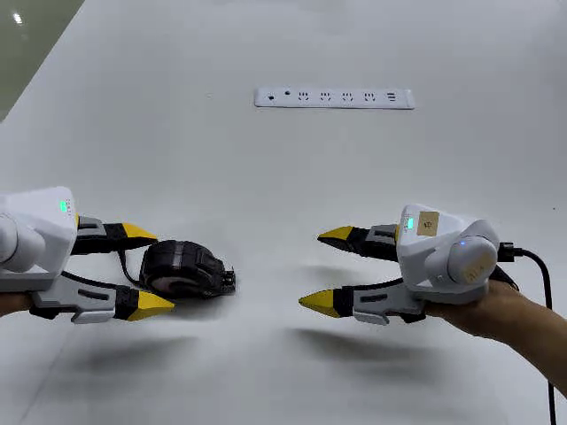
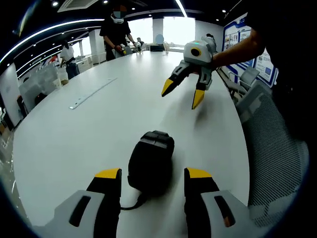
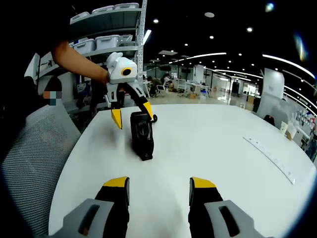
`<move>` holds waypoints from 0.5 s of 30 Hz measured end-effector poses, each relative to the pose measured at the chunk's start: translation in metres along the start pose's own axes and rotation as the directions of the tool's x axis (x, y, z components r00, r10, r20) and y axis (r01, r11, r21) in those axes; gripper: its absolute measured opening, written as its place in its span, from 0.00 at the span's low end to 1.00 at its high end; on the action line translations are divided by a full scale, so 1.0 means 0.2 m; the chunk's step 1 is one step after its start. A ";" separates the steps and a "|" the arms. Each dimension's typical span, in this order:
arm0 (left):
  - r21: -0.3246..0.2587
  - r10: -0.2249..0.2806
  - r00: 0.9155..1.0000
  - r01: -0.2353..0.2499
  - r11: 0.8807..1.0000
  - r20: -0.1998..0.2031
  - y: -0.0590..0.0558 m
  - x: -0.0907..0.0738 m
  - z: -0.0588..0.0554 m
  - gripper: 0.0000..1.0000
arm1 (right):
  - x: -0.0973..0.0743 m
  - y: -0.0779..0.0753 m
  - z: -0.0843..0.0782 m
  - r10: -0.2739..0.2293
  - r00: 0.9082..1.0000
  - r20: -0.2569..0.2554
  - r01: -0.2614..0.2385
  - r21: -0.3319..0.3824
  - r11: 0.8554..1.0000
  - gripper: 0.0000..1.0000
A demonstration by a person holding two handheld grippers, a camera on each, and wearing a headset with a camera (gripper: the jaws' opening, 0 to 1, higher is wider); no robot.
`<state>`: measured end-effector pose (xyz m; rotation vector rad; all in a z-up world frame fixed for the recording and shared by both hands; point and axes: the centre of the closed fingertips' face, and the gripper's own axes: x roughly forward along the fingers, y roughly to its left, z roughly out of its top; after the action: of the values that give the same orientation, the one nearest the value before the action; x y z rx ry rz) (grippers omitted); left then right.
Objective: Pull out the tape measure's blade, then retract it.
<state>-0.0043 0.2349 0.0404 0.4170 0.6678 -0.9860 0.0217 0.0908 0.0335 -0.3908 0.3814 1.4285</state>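
On the white table, the black tape measure lies on its side between the two jaws of the left gripper. Those jaws are spread. In the left gripper view a narrow strip of tabletop shows on each side of the case, so the yellow tips flank it without pinching it. A thin black cord runs from the near end of the case back toward the gripper body. The blade is wound in, and the small dark end of the case points across the table toward the right gripper.

That gripper is held in a hand well apart from the tape measure, its jaws also spread with nothing between them. The tabletop between its tips and the case is bare, and nothing stands in the way. A black cable leaves its rear and runs along the forearm.

Farther back on the table, well beyond both tools, lies a long white power strip. Mesh-backed chairs stand at the table's edge. Shelving with pale storage bins rises behind the left gripper in the right gripper view. A person wearing a headset stands at the far end of the table.
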 end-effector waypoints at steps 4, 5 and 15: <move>0.019 -0.017 1.000 0.017 1.000 -0.021 0.01 0.00 -0.01 0.43 | 0.04 0.01 0.02 0.032 0.999 -0.004 -0.033 -0.026 0.999 0.41; 0.026 -0.028 0.999 0.029 0.999 -0.029 0.01 0.00 -0.01 0.41 | 0.05 0.01 0.02 0.043 0.999 -0.002 -0.043 -0.031 0.999 0.40; 0.094 -0.076 0.992 0.086 0.992 -0.103 0.03 0.01 -0.04 0.38 | 0.16 0.04 0.05 0.121 0.992 -0.039 -0.124 -0.089 0.988 0.33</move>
<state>-0.0012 0.2405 0.0331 0.5312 0.7328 -1.0835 0.0166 0.1252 0.0264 -0.4725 0.3731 1.5645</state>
